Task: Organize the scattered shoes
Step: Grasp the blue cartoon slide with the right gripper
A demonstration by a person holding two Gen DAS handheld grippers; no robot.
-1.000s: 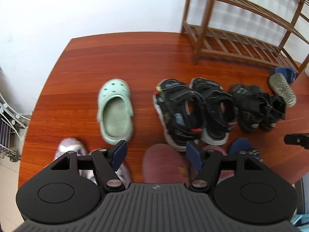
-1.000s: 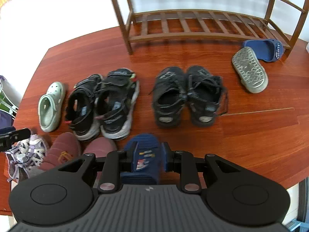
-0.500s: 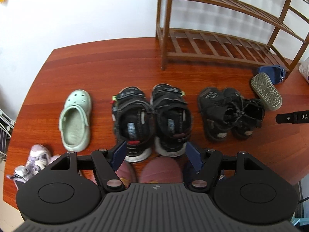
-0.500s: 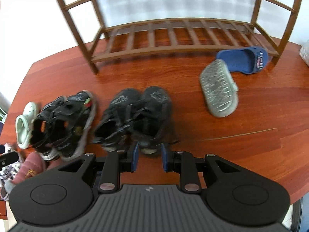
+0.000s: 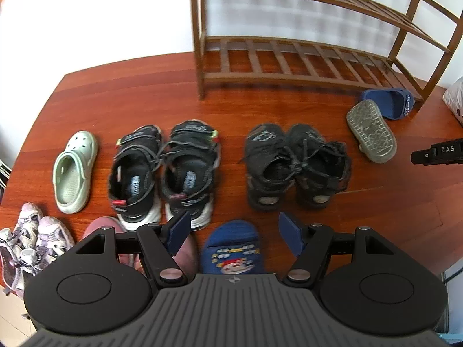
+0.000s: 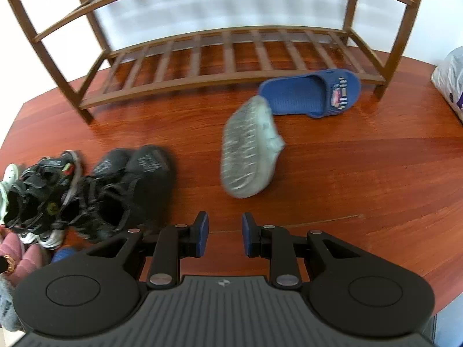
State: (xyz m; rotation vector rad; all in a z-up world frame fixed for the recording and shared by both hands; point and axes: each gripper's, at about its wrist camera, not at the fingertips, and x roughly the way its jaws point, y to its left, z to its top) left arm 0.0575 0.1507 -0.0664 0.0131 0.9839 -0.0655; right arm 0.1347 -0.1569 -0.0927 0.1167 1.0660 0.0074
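My left gripper [image 5: 234, 234] is spread wide, holding nothing, above a blue cartoon slipper [image 5: 233, 251]. My right gripper [image 6: 225, 234] has its fingers apart and bare. Ahead of it, near the wooden shoe rack [image 6: 225, 57], a mint clog [image 6: 249, 147] lies sole-up, touching the matching blue slipper [image 6: 312, 92] on the worktop [image 6: 361, 173].

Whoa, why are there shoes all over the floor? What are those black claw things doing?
Someone is tidying shoes with a gripper in each hand. Neither holds anything yet. The right gripper is open near the upside-down clog, which lies by a blue slipper. The left gripper hangs open over the other blue slipper. The wooden rack has no shoes on it, so nothing is put away.
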